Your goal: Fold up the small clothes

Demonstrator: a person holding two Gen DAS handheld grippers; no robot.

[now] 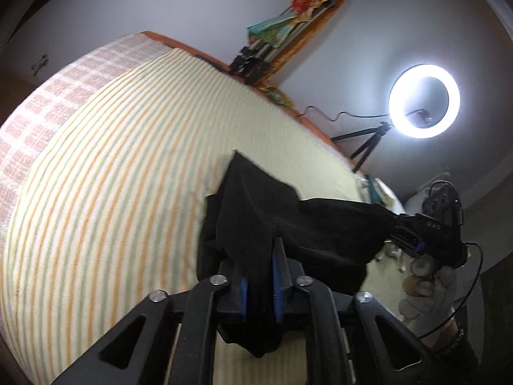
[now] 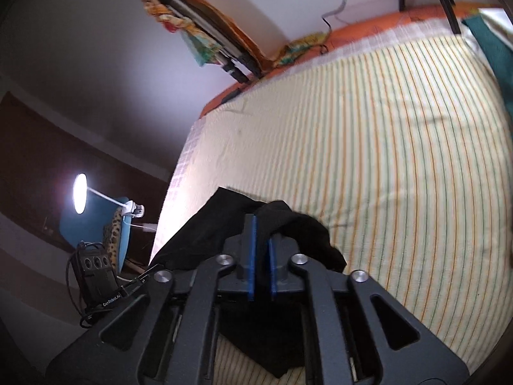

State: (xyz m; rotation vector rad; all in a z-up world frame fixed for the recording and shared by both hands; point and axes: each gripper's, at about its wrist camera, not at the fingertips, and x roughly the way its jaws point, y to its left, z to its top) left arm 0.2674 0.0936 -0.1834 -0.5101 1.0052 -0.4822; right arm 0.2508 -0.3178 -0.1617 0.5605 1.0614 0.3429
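A small black garment hangs stretched between my two grippers above a bed with a yellow, green and orange striped sheet. My left gripper is shut on one edge of the cloth. In the left wrist view my right gripper grips the other end at the right, held by a gloved hand. In the right wrist view my right gripper is shut on the black garment, which drapes over and under the fingers; the left gripper's body shows at the lower left.
A lit ring light on a tripod stands beyond the bed's far edge. A colourful cloth bundle with dark poles leans on the wall. A checked sheet edge and orange mattress border frame the bed. A teal cloth lies at the far right.
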